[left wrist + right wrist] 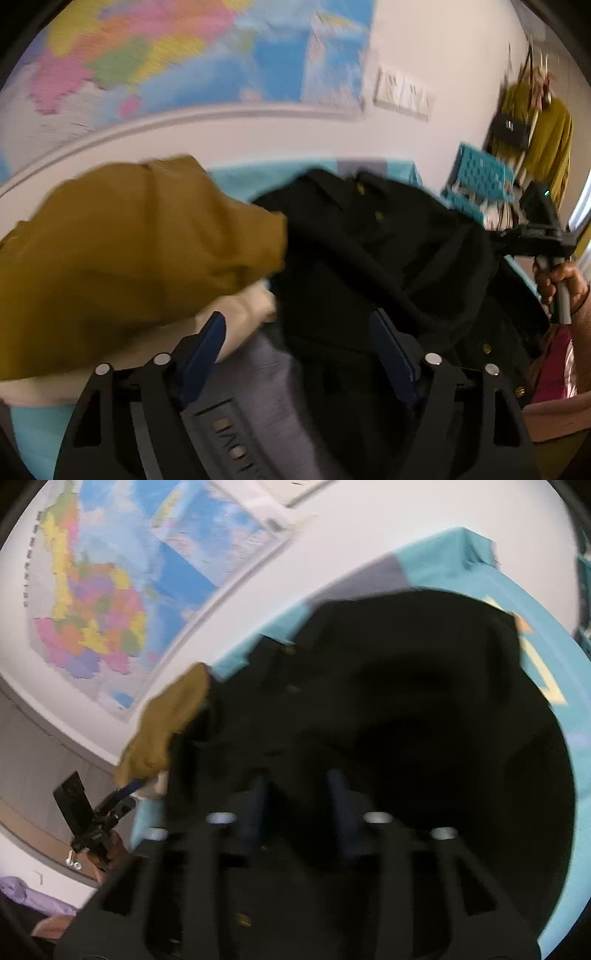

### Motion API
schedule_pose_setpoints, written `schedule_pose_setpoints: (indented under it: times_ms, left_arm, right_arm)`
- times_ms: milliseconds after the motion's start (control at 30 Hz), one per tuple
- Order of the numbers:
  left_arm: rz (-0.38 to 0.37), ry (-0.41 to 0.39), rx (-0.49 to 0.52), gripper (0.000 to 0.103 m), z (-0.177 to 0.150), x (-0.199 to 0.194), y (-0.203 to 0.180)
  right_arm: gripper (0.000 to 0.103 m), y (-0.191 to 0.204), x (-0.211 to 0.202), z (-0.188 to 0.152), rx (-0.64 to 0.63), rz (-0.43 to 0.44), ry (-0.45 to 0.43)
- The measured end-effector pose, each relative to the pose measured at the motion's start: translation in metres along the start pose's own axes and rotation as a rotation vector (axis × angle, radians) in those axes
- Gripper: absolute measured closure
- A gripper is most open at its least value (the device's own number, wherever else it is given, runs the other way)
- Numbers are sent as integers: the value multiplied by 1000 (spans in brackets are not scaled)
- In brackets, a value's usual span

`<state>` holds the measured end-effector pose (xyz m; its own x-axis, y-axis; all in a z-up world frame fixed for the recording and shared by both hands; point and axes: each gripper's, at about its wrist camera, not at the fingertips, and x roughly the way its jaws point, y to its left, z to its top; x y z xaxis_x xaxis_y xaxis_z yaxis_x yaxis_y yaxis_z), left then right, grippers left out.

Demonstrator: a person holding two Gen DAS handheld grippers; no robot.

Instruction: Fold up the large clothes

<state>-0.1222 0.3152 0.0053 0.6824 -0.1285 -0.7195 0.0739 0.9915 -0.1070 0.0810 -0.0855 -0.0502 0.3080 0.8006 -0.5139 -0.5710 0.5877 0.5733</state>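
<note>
A large black coat (pixel 369 240) with gold buttons lies crumpled on the teal-covered table (pixel 236 181). A mustard garment (pixel 129 251) is heaped to its left, over a cream piece (pixel 247 314) and grey cloth (pixel 266 387). My left gripper (pixel 301 332) is open, its fingers straddling the coat's left edge and the grey cloth without pinching either. In the blurred right wrist view, my right gripper (pixel 297 797) hovers open over the black coat (pixel 406 701), with the mustard garment (pixel 166 723) at the left. A hand (pixel 557 280) holds the right gripper's handle at the far right.
A coloured map (pixel 166 55) and a switch panel (pixel 402 94) are on the wall behind the table. Teal crates (pixel 476 173) stand at the back right, beside a hanging olive garment (pixel 546 140) with a black bag. The teal cover (pixel 535 602) shows to the right of the coat.
</note>
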Motion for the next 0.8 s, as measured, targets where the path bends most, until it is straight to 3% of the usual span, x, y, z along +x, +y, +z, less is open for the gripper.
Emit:
schedule_pose_setpoints:
  times_ms: [67,167,267,367,400,433,500,533,567,600,633,700,800]
  left_arm:
    - [-27,30,13,27,4,12,-7]
    - [-56,65,26,26,11,27,-18]
    - [-125,86,18,24,20,37,-26]
    - [-147,126,28,23,28,56,-39]
    - [-146,146,32,26,29,65,-42]
    - [-135,165,35,42,30,74,-45]
    - [-76,206,42,62,33,94,-49]
    - [-70,209,30,73,36,97,-49]
    - [-76,207,9,80,39,99,-46]
    - [-83,198,-16,91,44,97,-42]
    - [-96,179,-48,96,51,93,-37]
    - [-120,125,-113,97,65,81,-26]
    - [-130,76,-247,97,90,74,-3]
  right_arm:
    - [37,11,-14,-6,-93,-35,-36]
    - [24,35,-29,-18,-262,-71,-79]
    - [12,51,-22,-29,-437,-124,-49]
    - [13,52,1,-37,-511,-175,-6]
    - [18,47,8,-40,-517,-192,-4]
    - [26,43,14,-41,-512,-203,-4]
    - [79,35,21,-37,-456,-114,26]
    - [91,34,19,-35,-429,-71,30]
    - [97,33,14,-32,-409,-19,33]
    - [97,33,3,-29,-385,41,32]
    - [98,33,-9,-25,-362,88,24]
    - [98,31,-39,-17,-324,185,-5]
    - [98,17,-72,2,-242,223,-37]
